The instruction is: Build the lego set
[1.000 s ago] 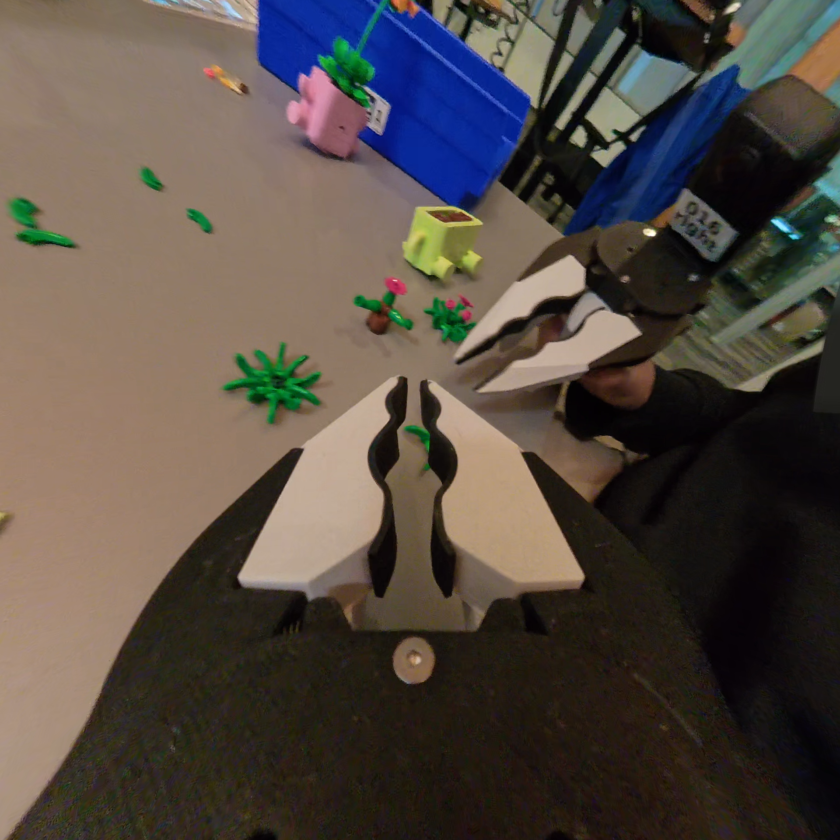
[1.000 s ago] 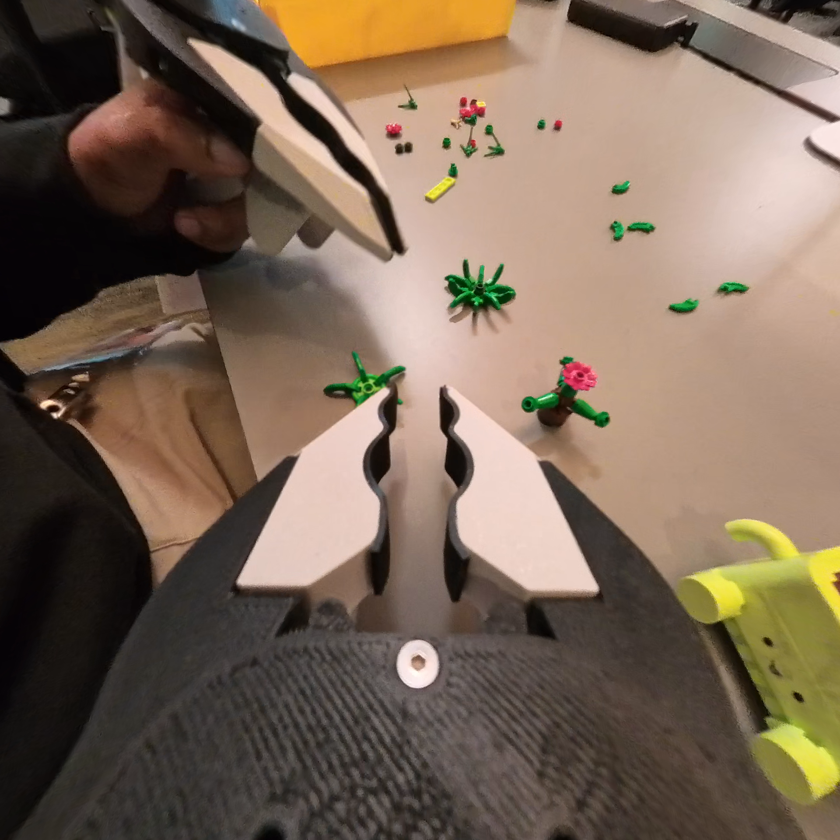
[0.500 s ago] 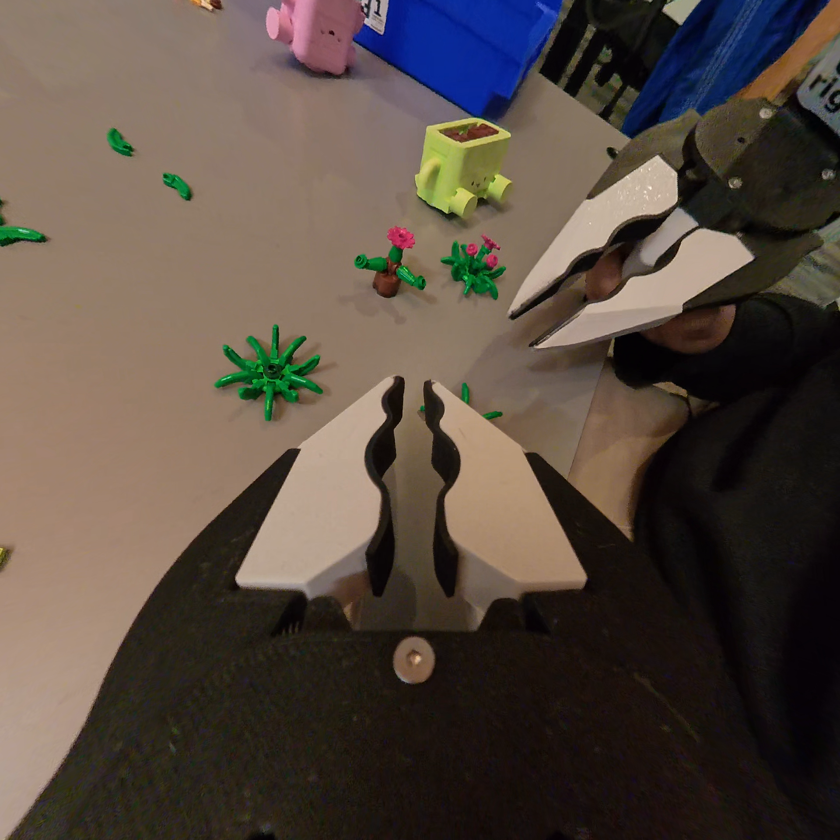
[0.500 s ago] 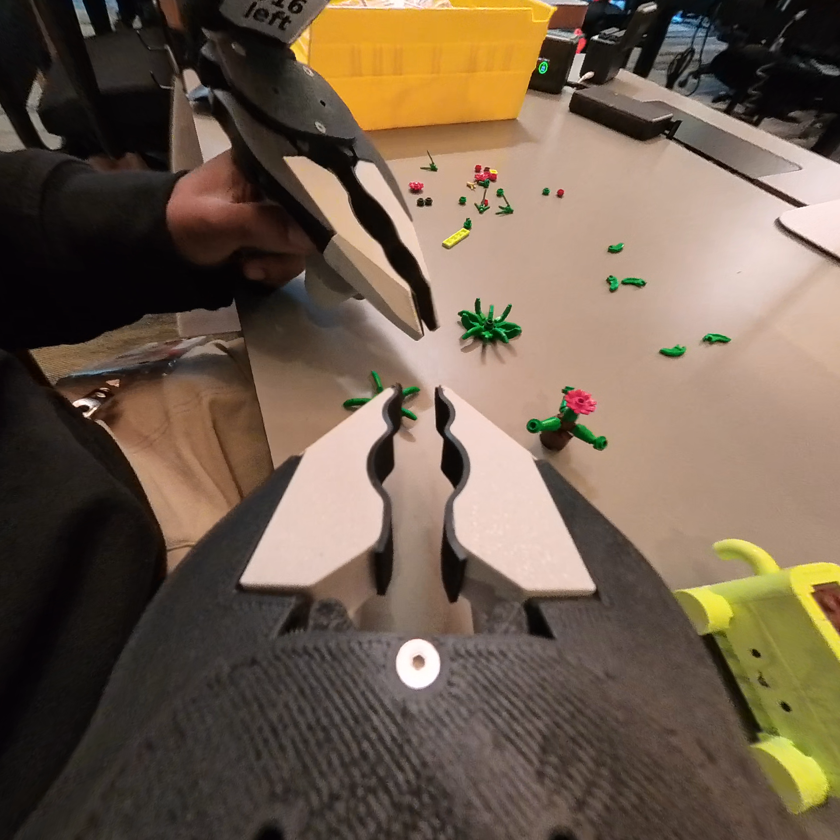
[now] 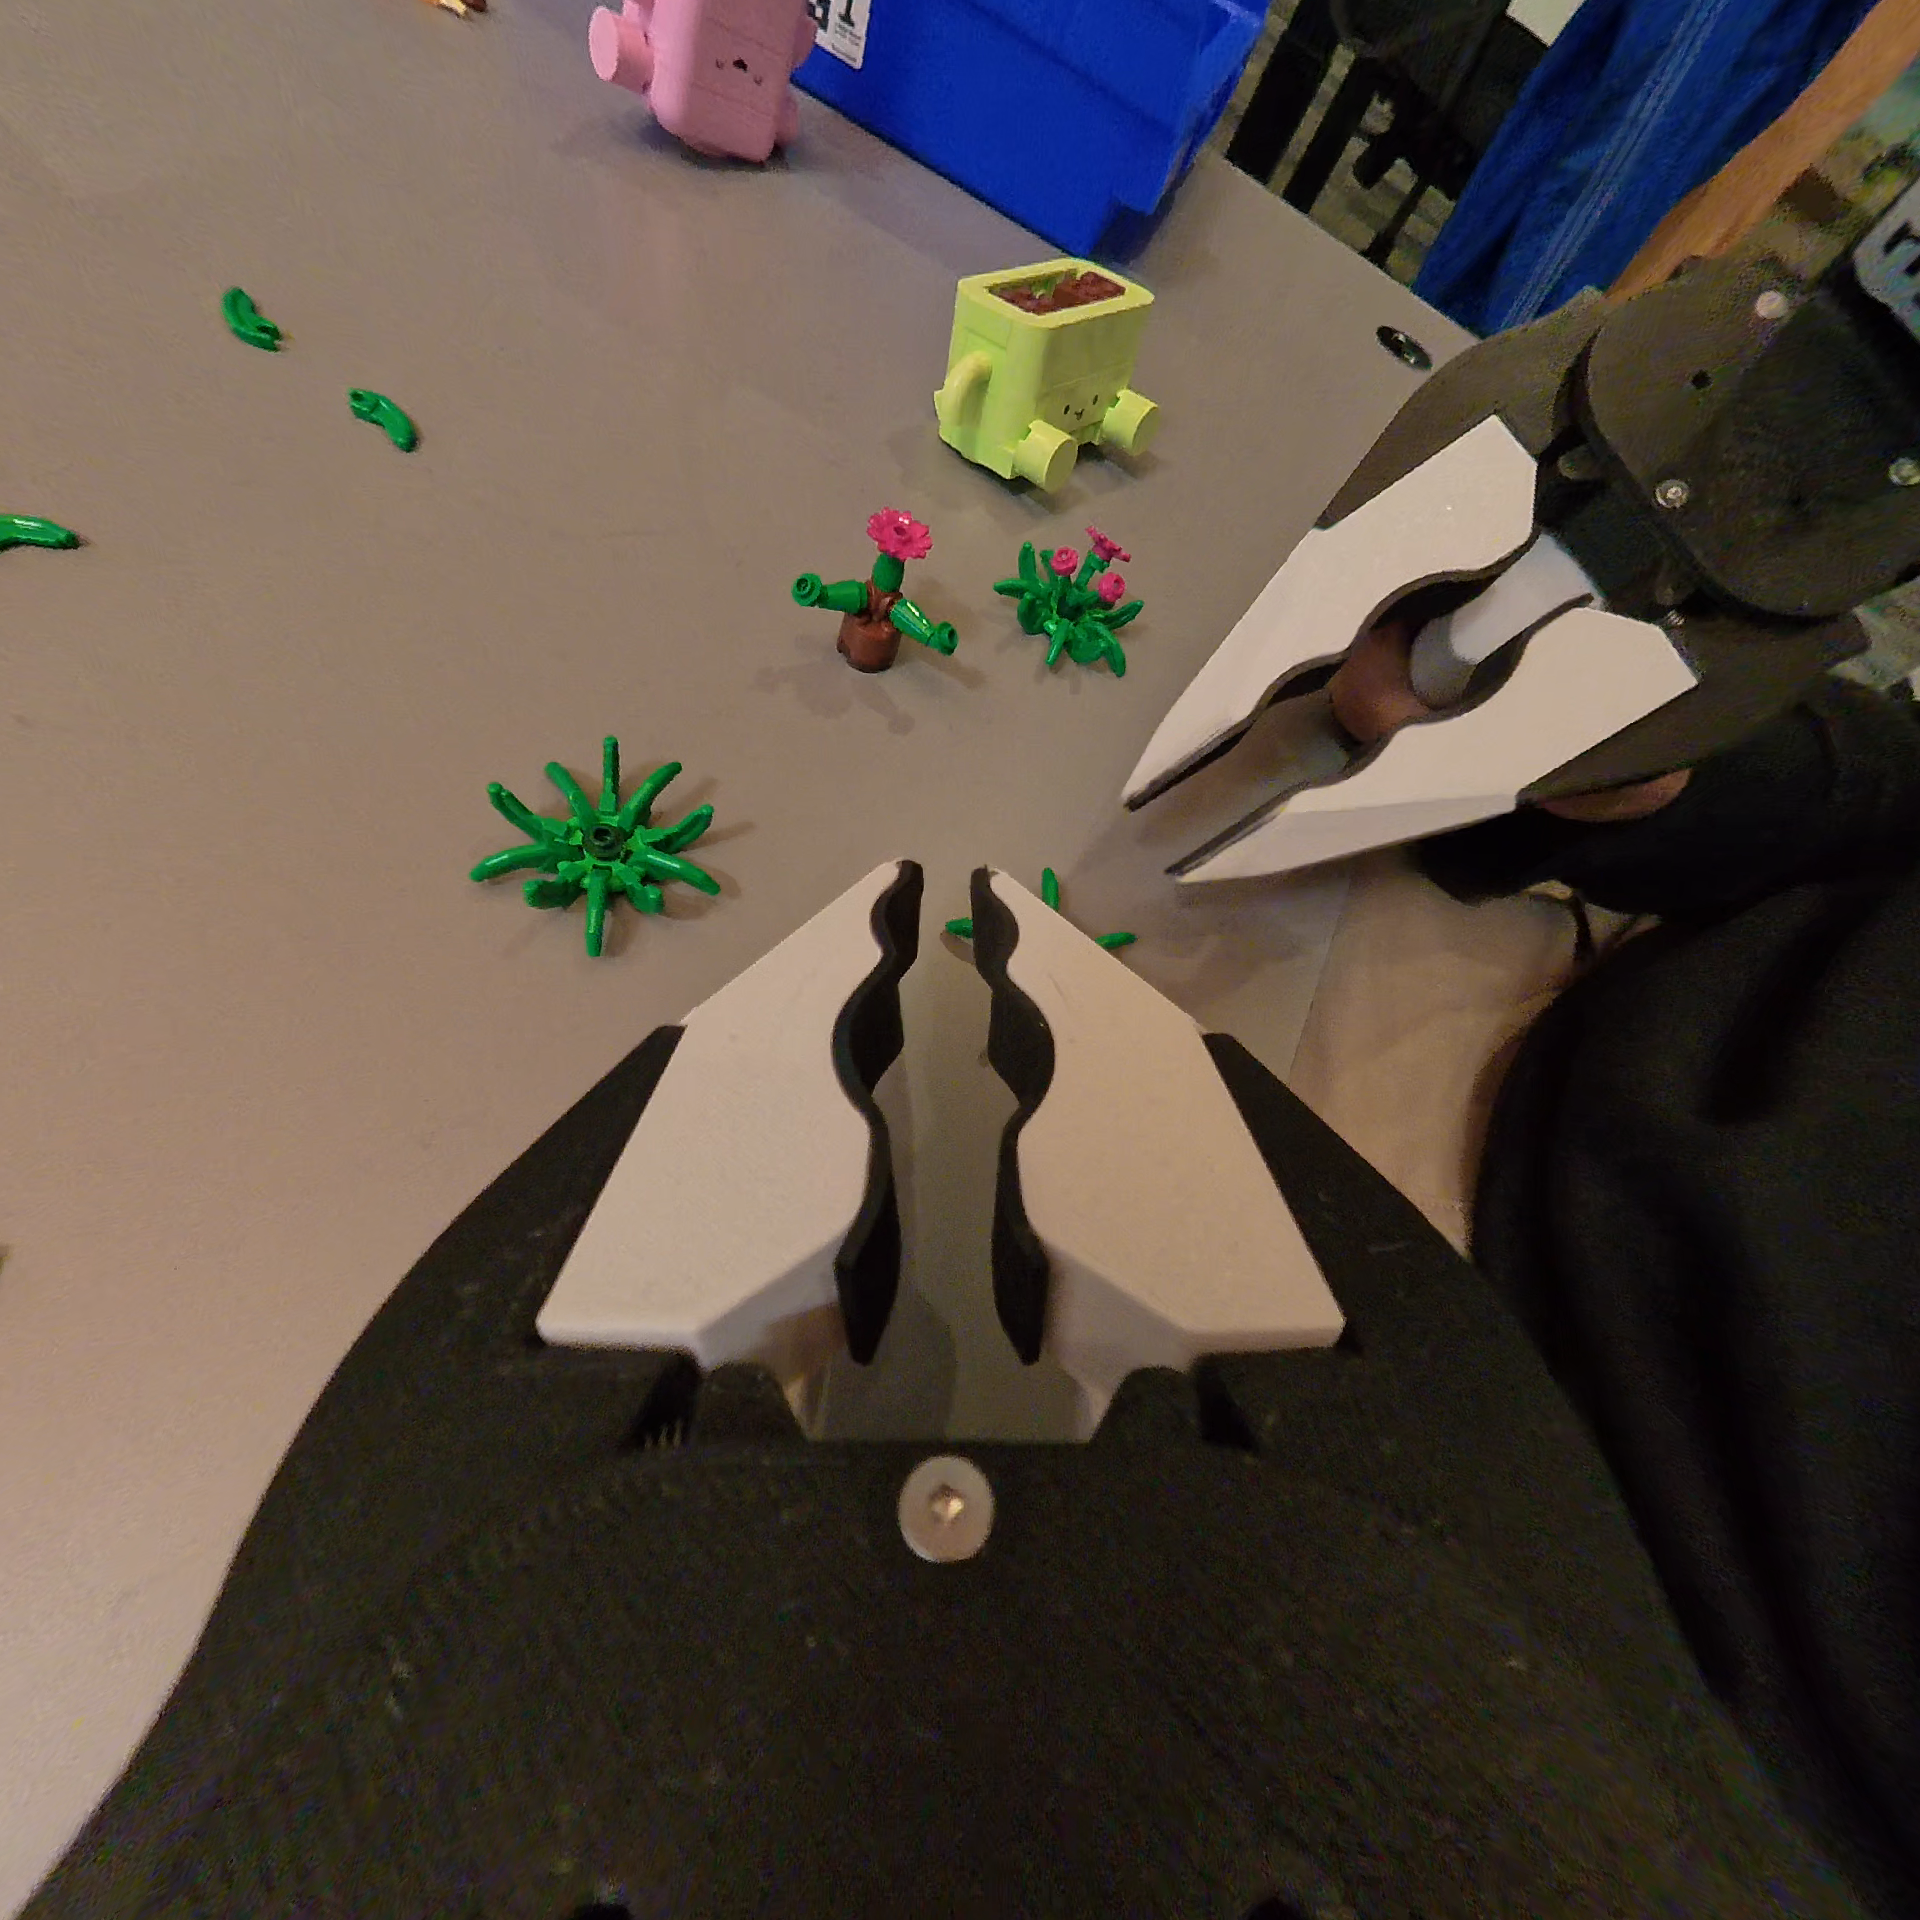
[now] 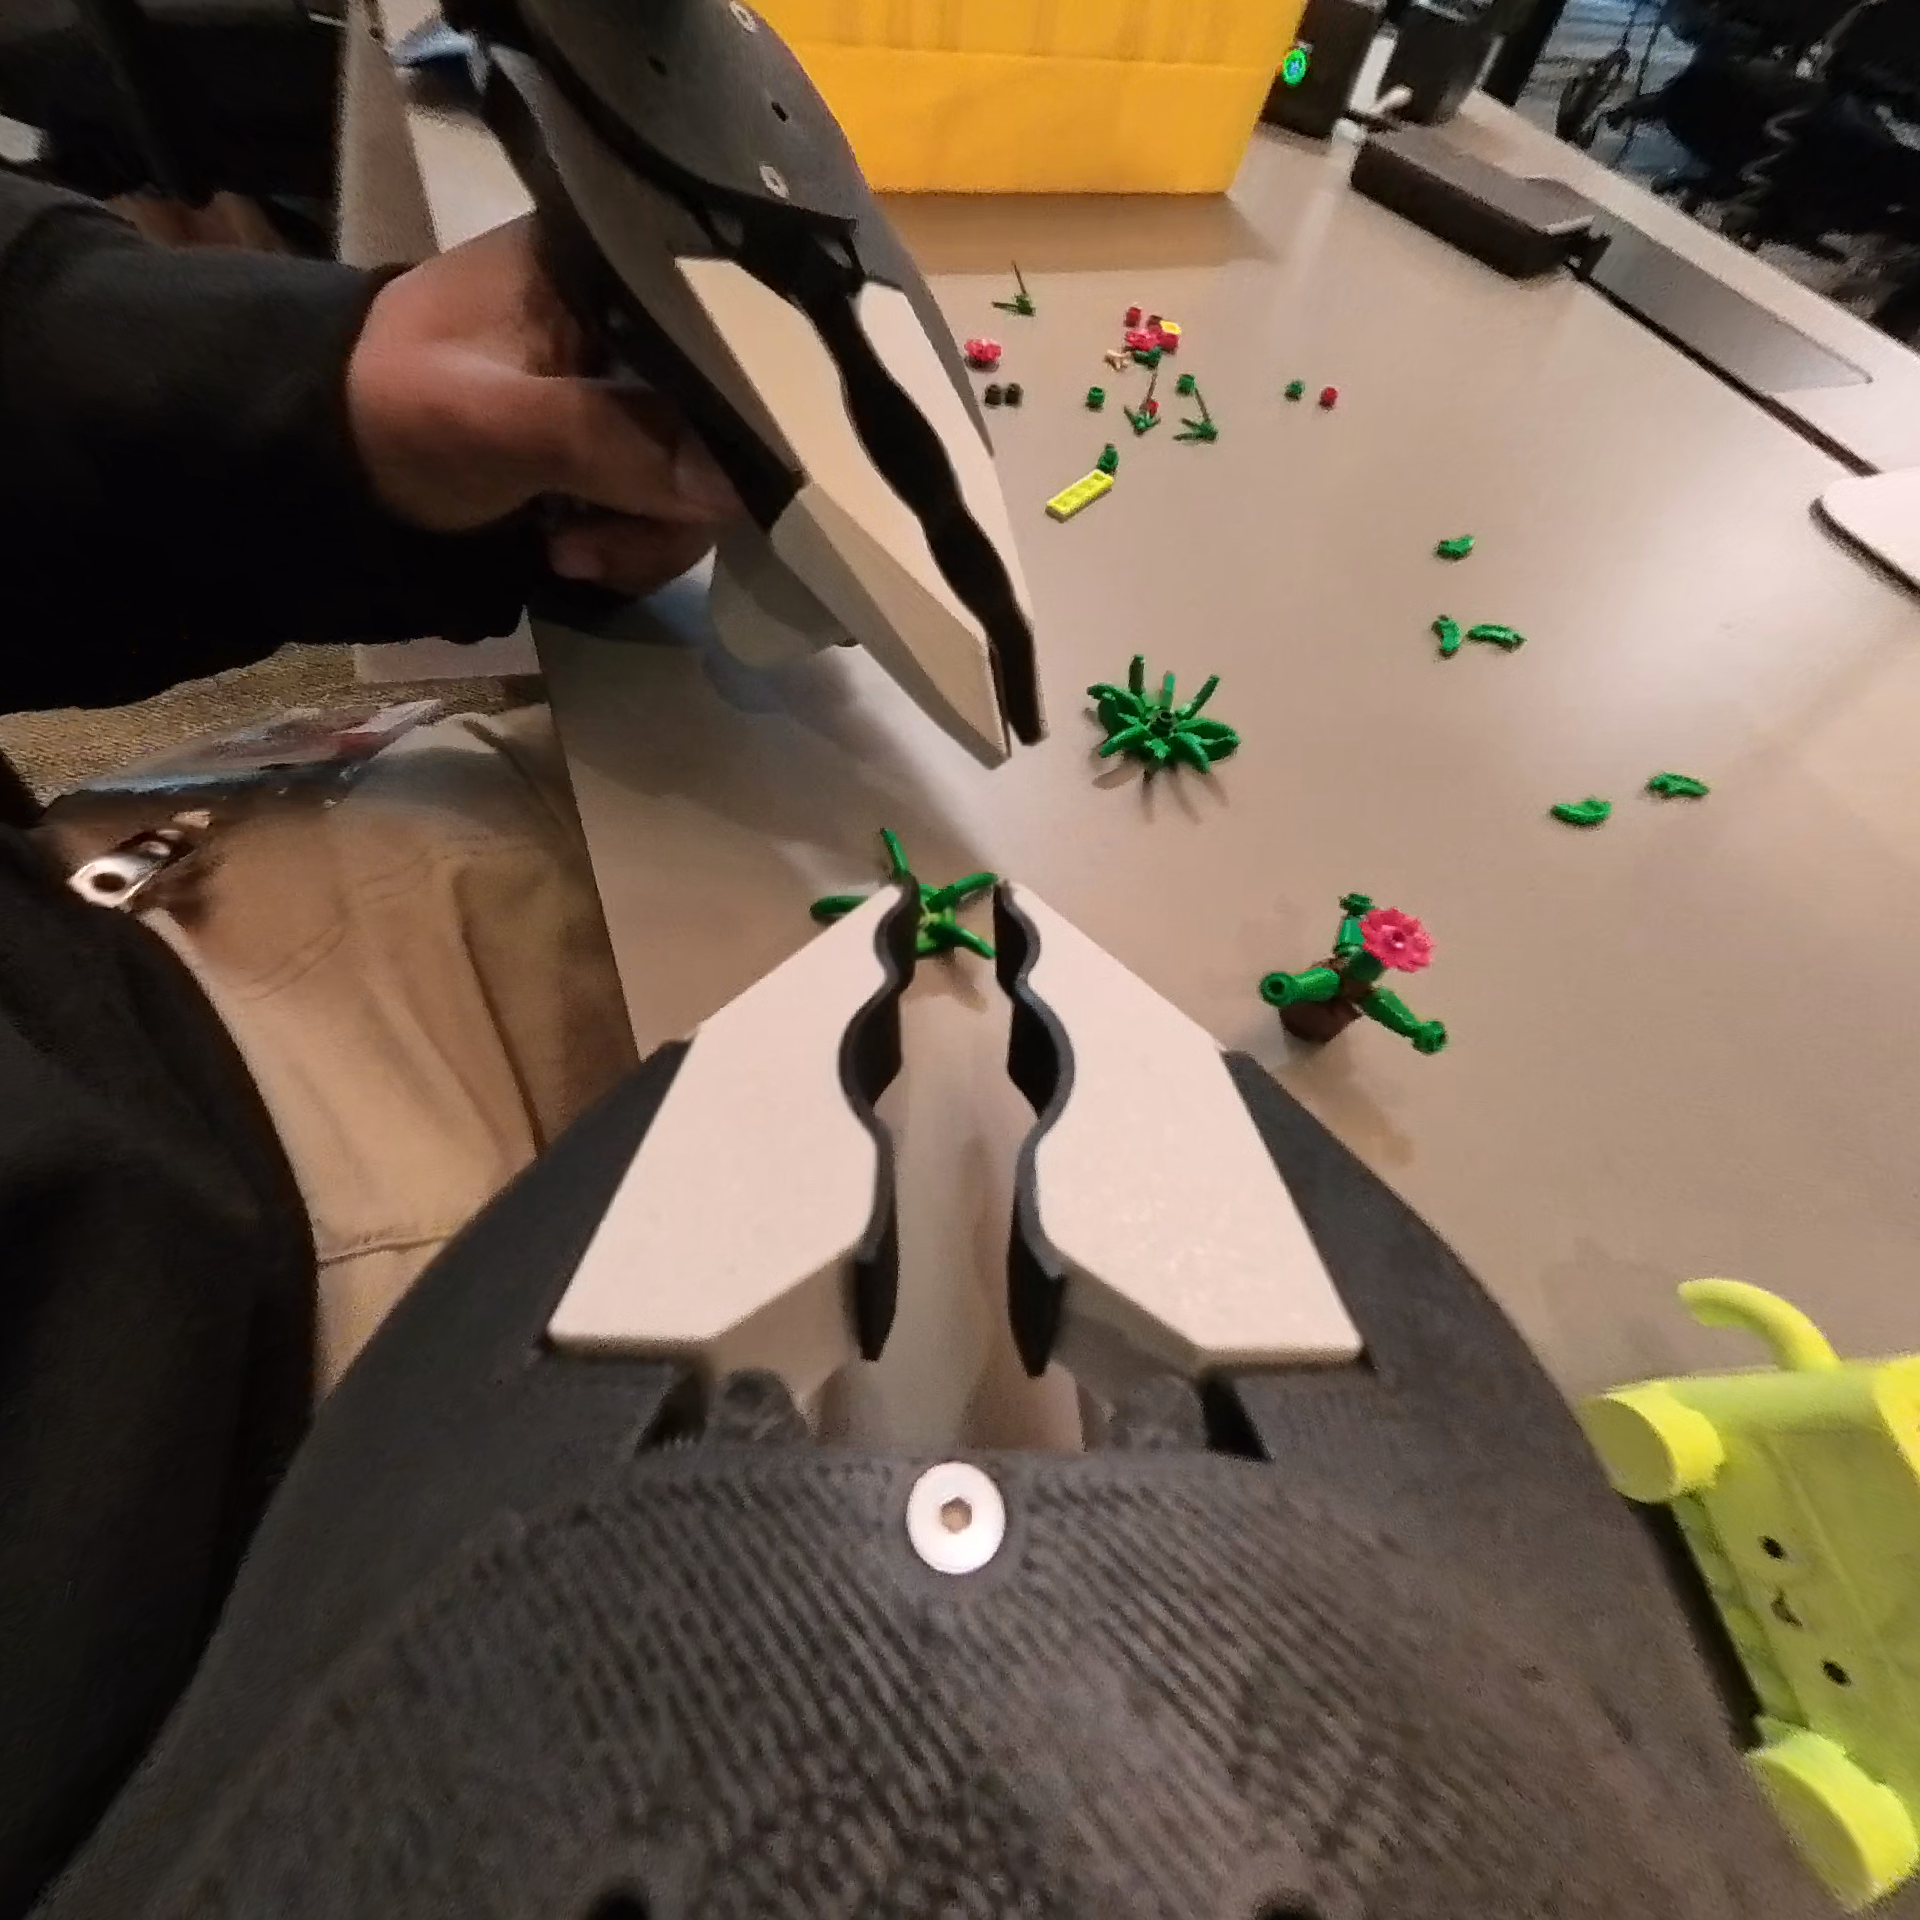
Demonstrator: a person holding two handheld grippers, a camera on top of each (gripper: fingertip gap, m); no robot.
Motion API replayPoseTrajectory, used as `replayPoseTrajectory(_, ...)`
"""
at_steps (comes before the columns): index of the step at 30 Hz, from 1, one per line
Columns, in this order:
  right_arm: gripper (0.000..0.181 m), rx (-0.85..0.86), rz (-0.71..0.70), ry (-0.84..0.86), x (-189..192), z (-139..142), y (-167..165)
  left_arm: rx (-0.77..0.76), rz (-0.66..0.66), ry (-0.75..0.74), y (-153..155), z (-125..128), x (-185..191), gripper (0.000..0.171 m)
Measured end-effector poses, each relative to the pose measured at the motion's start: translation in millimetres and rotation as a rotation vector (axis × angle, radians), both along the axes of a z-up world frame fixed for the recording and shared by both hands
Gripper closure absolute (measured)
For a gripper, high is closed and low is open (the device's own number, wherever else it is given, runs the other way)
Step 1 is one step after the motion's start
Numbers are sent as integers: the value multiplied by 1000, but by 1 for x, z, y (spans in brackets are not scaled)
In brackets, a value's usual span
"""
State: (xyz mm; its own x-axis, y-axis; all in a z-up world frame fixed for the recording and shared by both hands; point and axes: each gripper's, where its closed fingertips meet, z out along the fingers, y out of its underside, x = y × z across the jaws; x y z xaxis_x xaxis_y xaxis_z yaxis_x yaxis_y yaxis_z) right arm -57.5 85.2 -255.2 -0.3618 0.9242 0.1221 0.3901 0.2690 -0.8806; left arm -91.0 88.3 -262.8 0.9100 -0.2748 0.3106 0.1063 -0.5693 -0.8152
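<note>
A small green sprig piece (image 6: pixel 940 914) lies near the table's front edge, just past my right gripper (image 6: pixel 951 899), whose jaws stand a little apart and empty. In the left wrist view the sprig (image 5: pixel 1049 904) is partly hidden behind my left gripper (image 5: pixel 945 878), which is also narrowly open and empty. The right gripper (image 5: pixel 1153 836) hovers to its right. The left gripper (image 6: pixel 1013 740) hangs above and behind the sprig. A green spiky plant (image 5: pixel 597 847), a pink flower on a brown base (image 5: pixel 878 597), a leafy cluster with pink flowers (image 5: pixel 1070 597) and a lime pot (image 5: pixel 1049 379) stand on the grey table (image 5: pixel 312 675).
A pink pot (image 5: pixel 717 62) and a blue bin (image 5: pixel 1039 94) stand at the back. In the right wrist view a yellow bin (image 6: pixel 1039 94), several small loose pieces (image 6: pixel 1143 384), a yellow plate (image 6: pixel 1081 494) and green curved leaves (image 6: pixel 1475 634) lie farther off. The lime pot (image 6: pixel 1787 1558) is at lower right. My right fingertips sit around 4 centimetres from my left ones. The green spiky plant (image 5: pixel 597 847) is about 7 centimetres from my left fingertips.
Both grippers have dropped closer to the table and toward the small green sprig at the front edge. The right gripper's jaws have narrowed slightly. No piece has moved.
</note>
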Motion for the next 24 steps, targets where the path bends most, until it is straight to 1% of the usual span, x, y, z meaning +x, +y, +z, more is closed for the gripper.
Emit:
replayPoseTrajectory(4,163,70,-4,-111,-1,-20,-5,-16,-9,55,0,-4,3,161)
replayPoseTrajectory(6,167,106,-7,-104,-1,-21,-7,-18,-6,75,0,-5,3,161)
replayPoseTrajectory(9,181,148,-12,-108,-1,-25,-7,-24,-7,76,0,-6,3,161)
replayPoseTrajectory(11,180,154,0,-149,-1,-31,-8,-22,1,63,1,-5,2,161)
replayPoseTrajectory(13,181,153,0,-151,-2,-31,-9,-13,7,45,1,-3,0,161)
replayPoseTrajectory(17,181,122,4,-149,-2,-29,-9,5,16,-6,0,1,-2,158)
replayPoseTrajectory(19,176,93,3,-144,-2,-26,-8,13,21,-35,0,3,-3,158)
replayPoseTrajectory(21,167,53,-3,-162,-3,-27,-7,20,23,-69,0,5,-4,157)
replayPoseTrajectory(24,159,-66,33,-204,-5,-26,-15,21,26,-87,0,6,-4,157)
